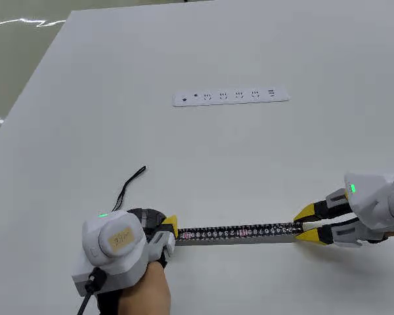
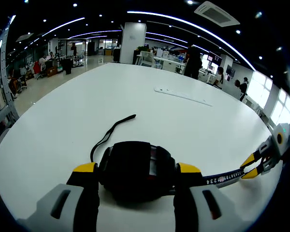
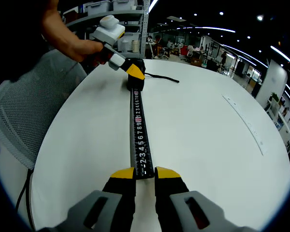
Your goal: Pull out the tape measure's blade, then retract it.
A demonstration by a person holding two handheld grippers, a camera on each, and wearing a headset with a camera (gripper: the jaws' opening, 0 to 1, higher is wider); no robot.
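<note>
Many white numerals, 3 to 9, line the blade [image 3: 140, 135].

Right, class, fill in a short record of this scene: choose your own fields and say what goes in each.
Surface: white table
Left claw: shut on the black tape measure case
Right claw: shut on the blade tip
Blade state: pulled out, stretched straight between the claws
Strap: lying loose on the table by the case
Also present: power strip, farther back
</note>
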